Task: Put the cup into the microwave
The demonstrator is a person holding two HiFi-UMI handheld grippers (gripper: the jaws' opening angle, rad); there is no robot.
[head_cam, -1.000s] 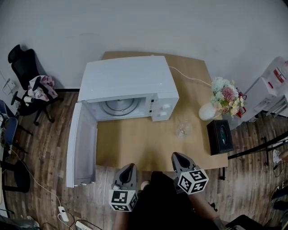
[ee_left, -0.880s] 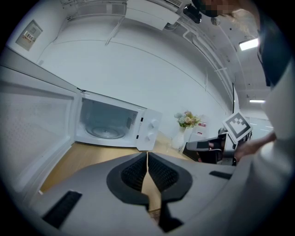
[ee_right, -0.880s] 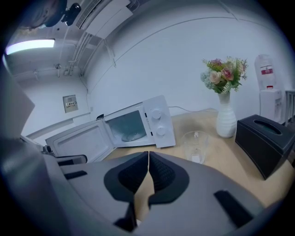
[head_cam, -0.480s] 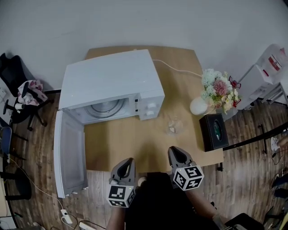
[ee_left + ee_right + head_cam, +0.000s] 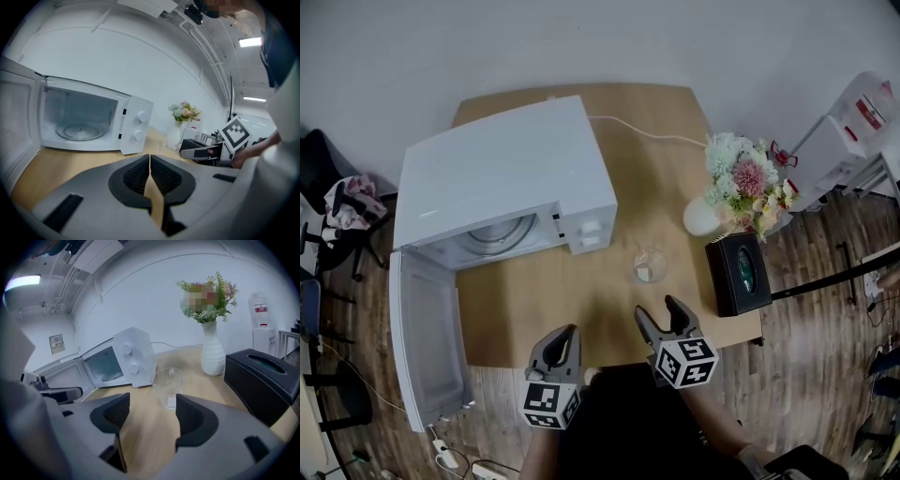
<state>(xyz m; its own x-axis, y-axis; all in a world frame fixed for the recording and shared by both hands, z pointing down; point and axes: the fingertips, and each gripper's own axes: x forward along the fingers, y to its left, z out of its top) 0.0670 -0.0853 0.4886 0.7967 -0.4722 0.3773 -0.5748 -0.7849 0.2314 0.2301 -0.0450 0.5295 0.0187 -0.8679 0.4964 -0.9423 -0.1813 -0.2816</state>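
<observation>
Head view: both grippers hang at the near edge of the light wooden table (image 5: pixel 534 300).
On my right gripper (image 5: pixel 661 314) (image 5: pixel 147 416) the jaws have just been opening, nothing between them; the clear glass cup (image 5: pixel 650 265) (image 5: pixel 167 387) stands ahead on the table, right of the open white microwave (image 5: pixel 502 178). My left gripper (image 5: pixel 562 337) (image 5: pixel 149 159) has its jaws together.

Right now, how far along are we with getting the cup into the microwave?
Done: the microwave door stands wide open, its turntable bare. In hand: the right tongs have just been opening and point at the clear cup on the table, with nothing between them yet. The left tongs are shut and empty. Left: grip the cup, set it inside, let go.
</observation>
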